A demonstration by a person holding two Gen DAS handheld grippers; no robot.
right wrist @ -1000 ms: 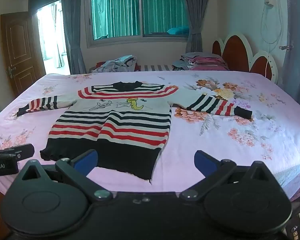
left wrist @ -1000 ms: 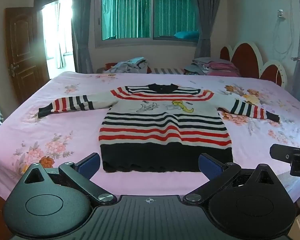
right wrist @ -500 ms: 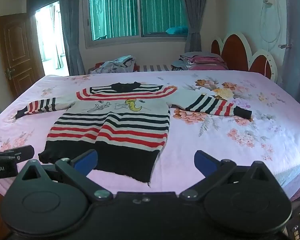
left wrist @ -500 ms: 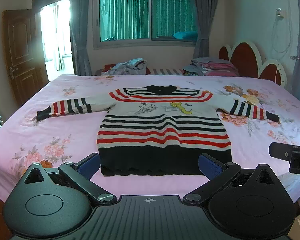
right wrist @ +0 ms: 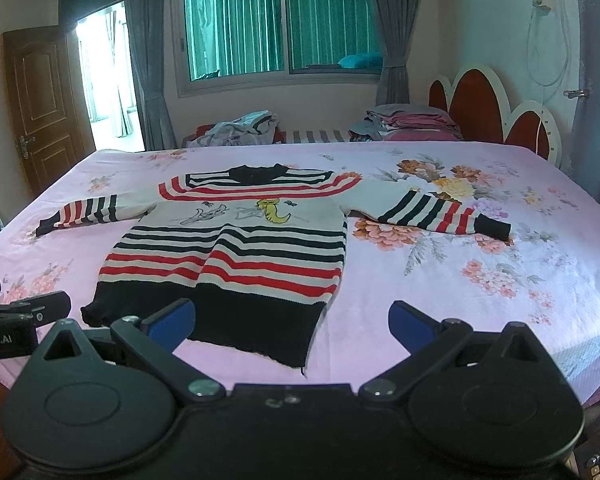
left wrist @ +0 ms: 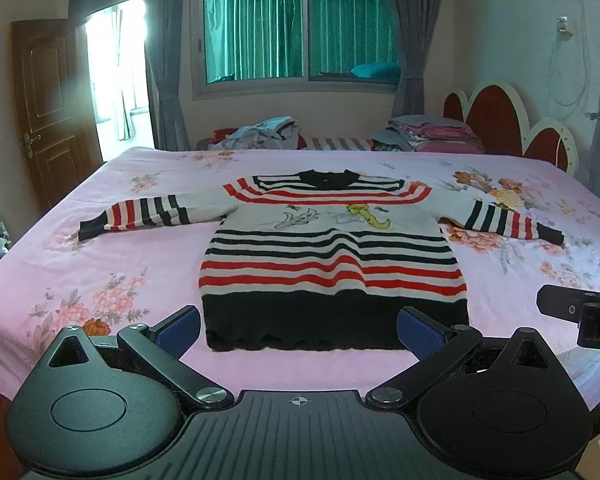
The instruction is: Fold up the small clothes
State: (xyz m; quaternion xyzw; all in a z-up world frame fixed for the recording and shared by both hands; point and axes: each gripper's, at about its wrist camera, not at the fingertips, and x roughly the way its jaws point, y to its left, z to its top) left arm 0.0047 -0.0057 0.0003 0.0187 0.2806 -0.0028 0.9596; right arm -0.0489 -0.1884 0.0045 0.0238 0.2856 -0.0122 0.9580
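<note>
The bed point(left wrist: 80, 272), under a pink floral sheet, filled a curtained bedroom. Nearest the cameras, the left claw point(left wrist: 298, 330) stood wide open and empty, its blue pads point(left wrist: 178, 330) just short of the sweater's hem. The right claw point(right wrist: 291, 326) was likewise spread and held nothing, hovering at the hem's 3 o'clock corner.

The sweater point(left wrist: 332, 256) lay flat and face up in the middle of the bed, black hem toward the claws, collar at 12 o'clock. Its left sleeve point(left wrist: 148, 216) ran out toward 9 o'clock and its right sleeve point(right wrist: 440, 212) toward 3 o'clock, both fully spread. No fold looked begun.

To do the opening fold well, each claw would probably best take a thin pinch of knit only, not the sheet beneath, since both are soft and lie touching. Sleeves should likely go in across the chest first, kept level so the stripes line up. The knit looked thick and floppy, so a shallow grip could slip.

Beyond the bed, loose clothes point(left wrist: 260, 132) sat at 11 o'clock and a folded pile point(left wrist: 432, 134) at 1 o'clock, below the window point(left wrist: 300, 28).
</note>
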